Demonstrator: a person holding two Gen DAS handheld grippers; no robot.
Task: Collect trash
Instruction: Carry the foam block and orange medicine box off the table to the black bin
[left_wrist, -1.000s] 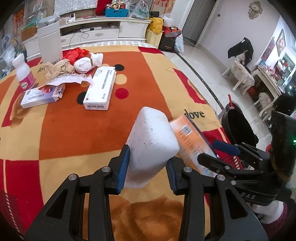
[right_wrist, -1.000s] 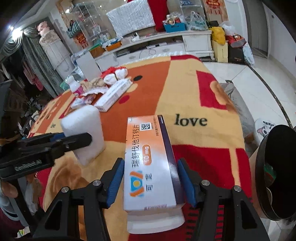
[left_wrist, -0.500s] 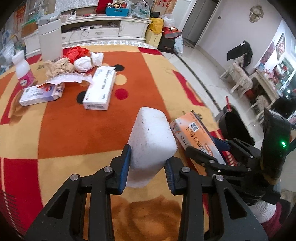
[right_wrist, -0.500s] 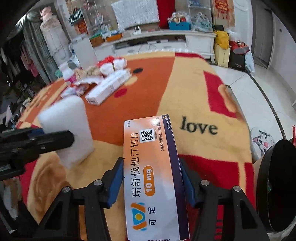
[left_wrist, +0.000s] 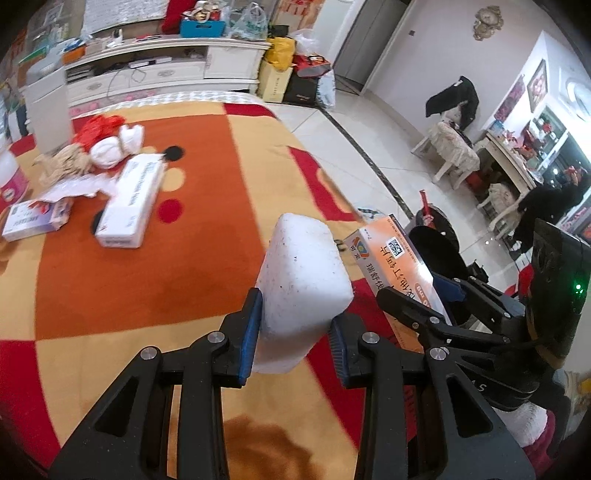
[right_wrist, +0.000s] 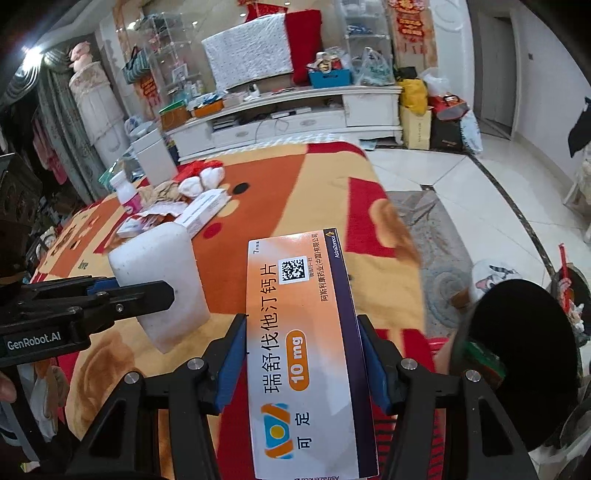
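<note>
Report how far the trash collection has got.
Done: cannot tell; the black bin shows little inside. In hand: left gripper holds the foam block, right gripper the orange box. Left: two boxes, wrappers, bottle on the blanket.

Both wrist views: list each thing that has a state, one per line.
left gripper: shut on the white foam block, held off the blanket.
right gripper: shut on the orange medicine box, lifted.
black bin: open, beside the bed.
long white box: closed, lying flat on the blanket.
small box: end flap torn open.
white bottle: upright, capped.
</note>
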